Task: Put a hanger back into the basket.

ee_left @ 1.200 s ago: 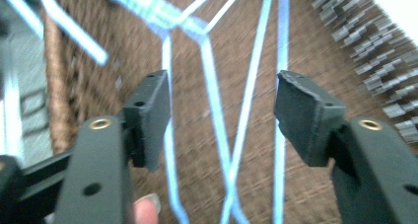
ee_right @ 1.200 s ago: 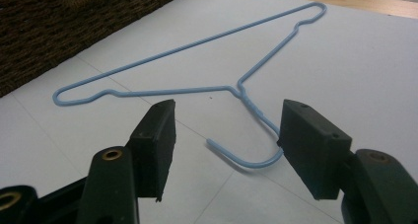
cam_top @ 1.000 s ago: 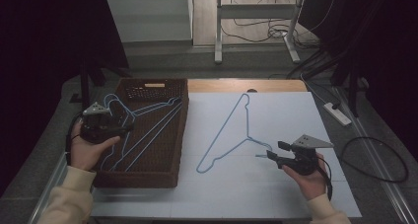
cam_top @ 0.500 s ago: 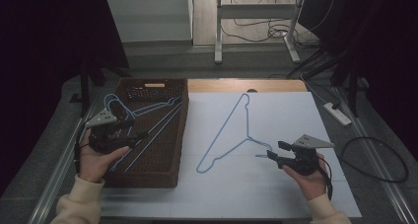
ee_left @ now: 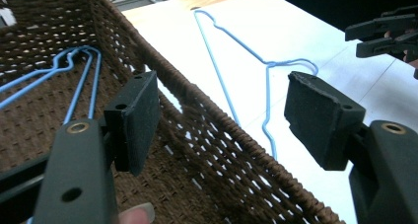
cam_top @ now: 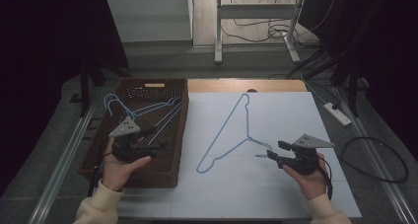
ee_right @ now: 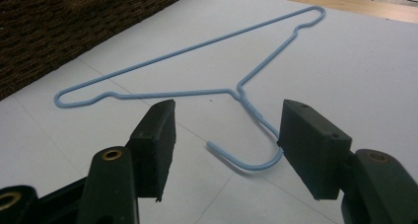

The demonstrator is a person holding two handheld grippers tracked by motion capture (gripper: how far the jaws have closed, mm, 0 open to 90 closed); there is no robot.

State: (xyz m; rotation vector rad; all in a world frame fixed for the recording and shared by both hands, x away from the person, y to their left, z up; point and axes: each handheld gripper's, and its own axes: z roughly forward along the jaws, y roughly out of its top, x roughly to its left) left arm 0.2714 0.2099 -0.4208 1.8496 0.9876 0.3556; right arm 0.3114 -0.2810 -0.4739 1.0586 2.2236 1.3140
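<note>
Hanger (ee_right: 192, 66) hook btwn right gripper (ee_right: 226, 150) jaws, untouched

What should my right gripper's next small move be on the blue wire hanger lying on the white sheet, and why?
Probably ease the right gripper forward and close on the blue wire hanger's hook. Its jaws stand open with nothing held, and the hook curves on the white sheet just ahead, between them.

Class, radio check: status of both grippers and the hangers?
Left gripper open over basket. Right gripper open at hanger hook, not gripping. More hangers in basket. Nothing blocking.
</note>
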